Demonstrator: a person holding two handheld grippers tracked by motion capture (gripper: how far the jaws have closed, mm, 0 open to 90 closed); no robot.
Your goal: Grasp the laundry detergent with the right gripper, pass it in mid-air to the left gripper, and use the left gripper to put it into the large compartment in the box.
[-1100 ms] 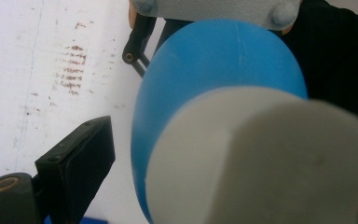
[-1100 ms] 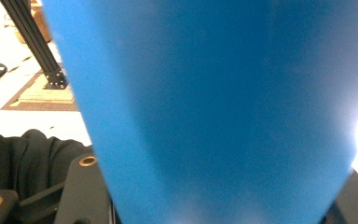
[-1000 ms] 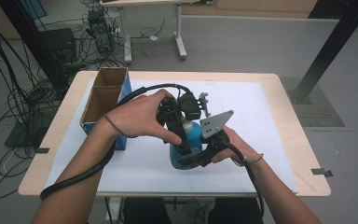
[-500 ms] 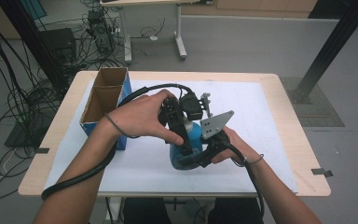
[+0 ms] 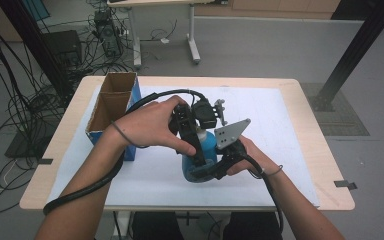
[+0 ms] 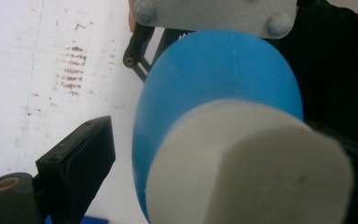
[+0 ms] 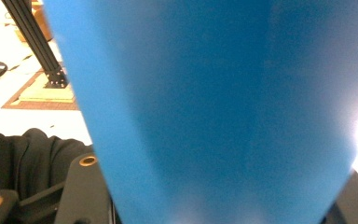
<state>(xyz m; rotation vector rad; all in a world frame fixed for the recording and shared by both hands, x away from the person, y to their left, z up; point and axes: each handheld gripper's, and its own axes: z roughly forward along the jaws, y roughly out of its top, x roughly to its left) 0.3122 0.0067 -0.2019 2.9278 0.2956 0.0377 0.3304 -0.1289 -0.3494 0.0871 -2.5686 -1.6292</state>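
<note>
Nothing has moved: right gripper [image 5: 200, 172] clamps blue bottle [image 5: 207, 145] mid-table (edges far); left gripper [image 5: 192, 150] jaws apart.

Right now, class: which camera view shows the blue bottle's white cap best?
The left gripper view: the white cap sits close up on the blue bottle. The high view hides it behind hands; the right gripper view gives plain blue wall.

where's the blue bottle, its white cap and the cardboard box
blue bottle [image 6: 219, 74], left gripper view, on its rounded blue shoulder
white cap [image 6: 251, 163], left gripper view, on the cap's flat top
cardboard box [image 5: 111, 106], high view, on the rim between its two compartments
</note>
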